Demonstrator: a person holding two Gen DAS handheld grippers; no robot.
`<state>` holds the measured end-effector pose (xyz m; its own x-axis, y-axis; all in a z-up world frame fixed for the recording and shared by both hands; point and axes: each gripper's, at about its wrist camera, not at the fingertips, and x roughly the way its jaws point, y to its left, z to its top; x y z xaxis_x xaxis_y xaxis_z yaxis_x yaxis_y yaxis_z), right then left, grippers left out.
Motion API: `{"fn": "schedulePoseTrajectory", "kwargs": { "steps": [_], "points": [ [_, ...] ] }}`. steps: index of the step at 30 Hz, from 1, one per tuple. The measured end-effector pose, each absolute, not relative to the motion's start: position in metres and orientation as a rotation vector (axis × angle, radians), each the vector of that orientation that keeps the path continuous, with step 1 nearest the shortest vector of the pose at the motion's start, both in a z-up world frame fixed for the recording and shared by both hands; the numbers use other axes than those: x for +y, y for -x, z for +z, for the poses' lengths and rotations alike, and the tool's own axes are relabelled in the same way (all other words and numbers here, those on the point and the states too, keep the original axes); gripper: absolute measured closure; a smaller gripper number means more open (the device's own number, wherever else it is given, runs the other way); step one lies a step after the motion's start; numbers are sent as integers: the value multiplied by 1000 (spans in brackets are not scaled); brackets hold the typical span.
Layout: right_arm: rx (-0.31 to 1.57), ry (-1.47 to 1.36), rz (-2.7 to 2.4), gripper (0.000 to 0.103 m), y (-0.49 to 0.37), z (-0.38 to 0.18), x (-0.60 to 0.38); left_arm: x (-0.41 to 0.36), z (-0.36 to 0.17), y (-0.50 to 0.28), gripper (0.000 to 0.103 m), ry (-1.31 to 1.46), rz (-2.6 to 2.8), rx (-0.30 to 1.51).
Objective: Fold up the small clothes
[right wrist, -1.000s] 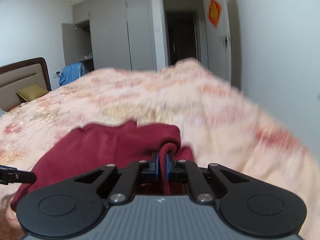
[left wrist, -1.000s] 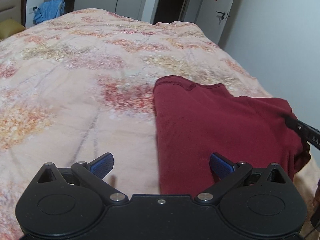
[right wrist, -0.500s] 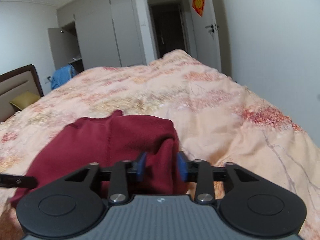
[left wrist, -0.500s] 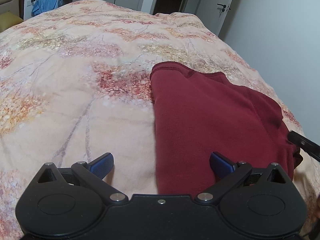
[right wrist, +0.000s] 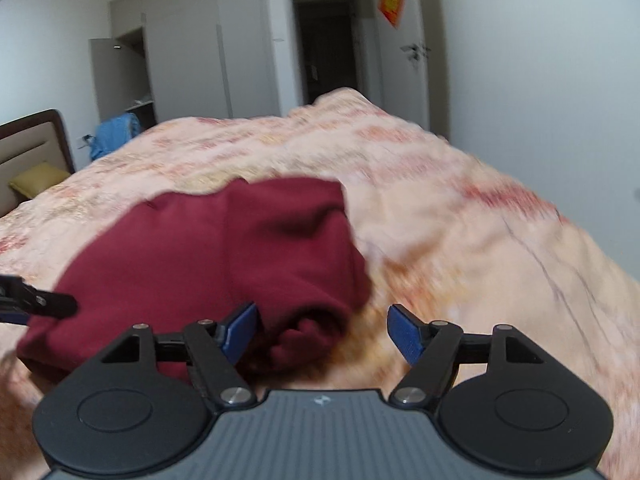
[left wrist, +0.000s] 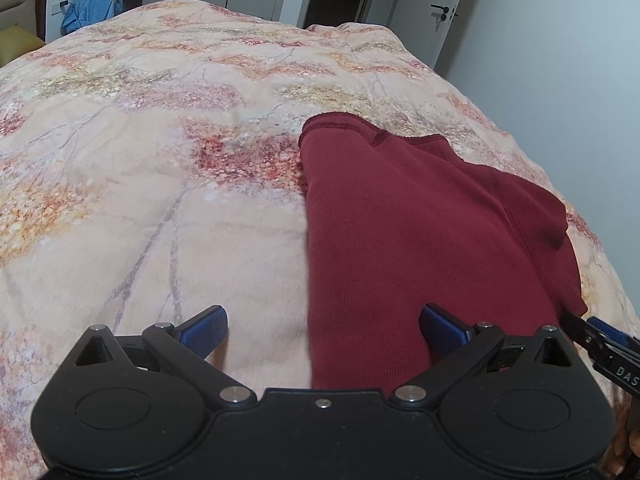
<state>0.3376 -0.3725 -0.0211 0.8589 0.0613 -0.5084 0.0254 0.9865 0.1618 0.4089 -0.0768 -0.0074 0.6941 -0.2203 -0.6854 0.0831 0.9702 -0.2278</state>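
A: While the left gripper hovers low over the bed, how do its jaws stand?

B: Spread wide, clamping nothing. The near end of the dark red garment lies between its blue pads, closer to the right-hand one, but neither pad presses on the cloth

A: And the right gripper?

B: Its jaws are opening. A bunched fold of the garment sits between them, close by the left pad, and the right pad stands clear over the quilt. It has let go; the cloth is not pinched

A: Where does the garment lie?

B: Flat on the floral quilt, toward the bed's right edge, folded lengthwise, its straight long side facing the middle of the bed. A ribbed hem marks its far end; the near right corner is rumpled

A: Farther off?

B: A yellow pillow against the headboard at the far left corner, blue cloth beyond that, then pale wardrobe doors and a dark doorway
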Motion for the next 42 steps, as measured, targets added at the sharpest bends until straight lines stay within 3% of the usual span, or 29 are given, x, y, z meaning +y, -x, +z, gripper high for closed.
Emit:
{"fn": "schedulePoseTrajectory", "kwargs": {
  "steps": [7, 14, 15, 16, 17, 20, 23, 25, 28, 30, 31, 32, 34, 36, 38, 42],
  "points": [
    [458, -273, 75, 24, -335, -7, -398, -79, -9, -408, 1, 183, -158, 784],
    [510, -395, 215, 21, -413, 12, -413, -78, -11, -409, 1, 191, -160, 792],
    [522, -404, 216, 24, -425, 11, -414, -78, -11, -409, 1, 191, -160, 793],
    [546, -411, 204, 34, -437, 9, -415, -78, -11, -409, 1, 191, -161, 793],
    [572, -417, 193, 58, -448, 7, -416, -77, -11, -409, 1, 191, -162, 792],
    [596, -402, 196, 88, -467, 5, -417, -78, -11, -410, 1, 188, -167, 792],
    [500, -255, 206, 92, -464, 15, -411, -78, -12, -411, 0, 176, -171, 792],
    [428, -79, 177, 102, -460, 21, -402, -78, -12, -410, 0, 174, -174, 791],
    [457, -65, 186, 102, -461, 17, -404, -78, -13, -411, 0, 180, -172, 794],
    [469, -107, 185, 97, -455, 15, -409, -79, -13, -411, 0, 178, -169, 794],
    [460, -116, 176, 83, -451, 15, -412, -79, -13, -411, 0, 177, -168, 795],
    [455, -129, 164, 60, -446, 15, -414, -80, -13, -411, 0, 176, -168, 795],
    [436, -167, 152, 40, -434, 18, -421, -79, -13, -411, 0, 179, -169, 795],
    [418, -188, 158, 30, -421, 21, -425, -80, -13, -411, 0, 182, -168, 797],
    [411, -199, 171, 13, -411, 23, -425, -80, -13, -411, 0, 186, -166, 797],
    [420, -210, 227, 2, -394, 23, -416, -80, -13, -411, 0, 190, -159, 796]
  ]
}}
